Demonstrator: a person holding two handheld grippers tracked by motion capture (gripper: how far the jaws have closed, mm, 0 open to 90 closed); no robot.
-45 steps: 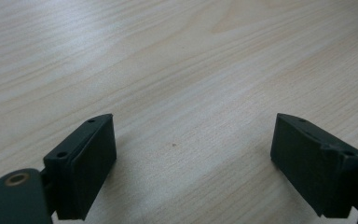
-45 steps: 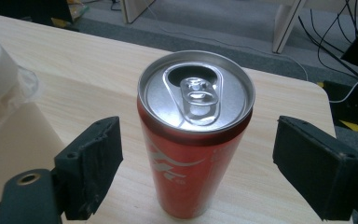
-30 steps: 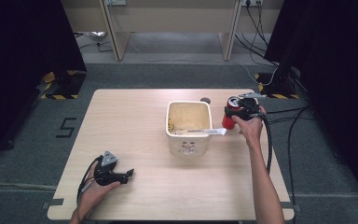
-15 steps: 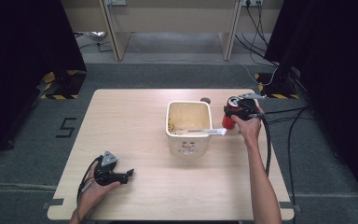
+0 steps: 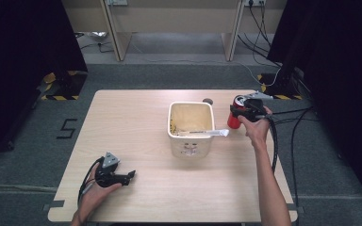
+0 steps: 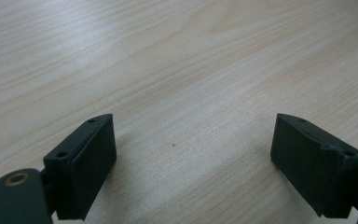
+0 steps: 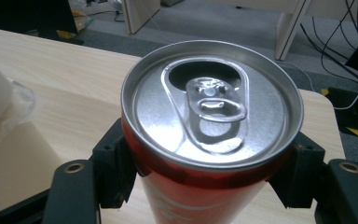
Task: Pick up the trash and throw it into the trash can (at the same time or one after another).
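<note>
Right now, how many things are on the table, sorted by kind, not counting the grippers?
Red drink can: 1
Cream plastic tub: 1
Small dark round object behind the tub: 1
Total: 3

Table (image 5: 136,117) evenly lit from overhead; surround at 9 and 3 o'clock left dark. Glare seen on can (image 7: 212,112) lid. Soft shadows cast under jaws; jaw bases blurred.
</note>
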